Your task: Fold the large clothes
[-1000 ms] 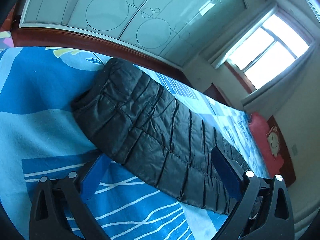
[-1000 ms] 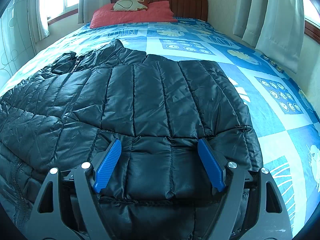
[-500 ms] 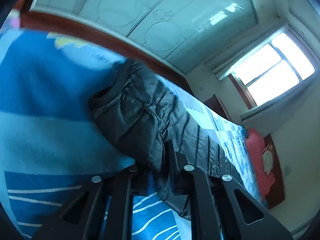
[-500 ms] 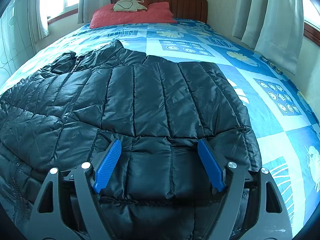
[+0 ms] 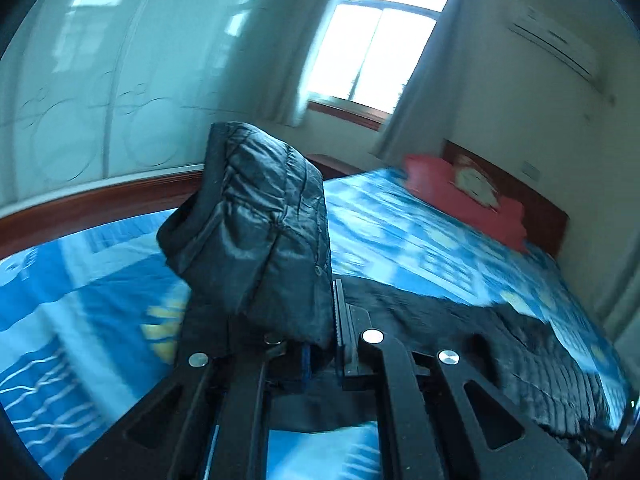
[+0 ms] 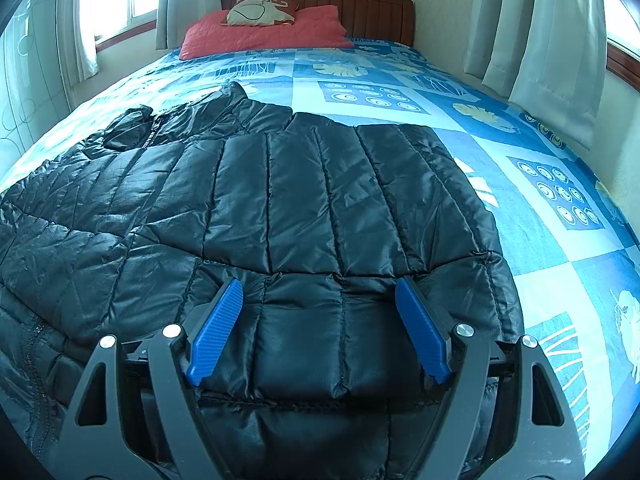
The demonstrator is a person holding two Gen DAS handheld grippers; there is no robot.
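A black quilted puffer jacket (image 6: 280,208) lies spread on a blue patterned bed (image 6: 540,208). One sleeve is folded across its body under my right gripper (image 6: 320,332), which hovers open just above the cuff, blue pads (image 6: 218,332) either side. My left gripper (image 5: 320,340) is shut on the other sleeve (image 5: 260,240) and holds its cuff end lifted off the bed; the rest of the jacket (image 5: 500,340) lies to the right. The left pads are hidden by fabric.
Red pillows (image 6: 264,32) and a wooden headboard (image 6: 360,8) are at the far end. Curtains (image 6: 532,32) hang on the right. A glass-fronted wardrobe (image 5: 100,92) and window (image 5: 372,52) stand beyond the bed's left side.
My left gripper closed on the sleeve, then lifted it and swung toward the jacket body and headboard. My right gripper stayed open and still.
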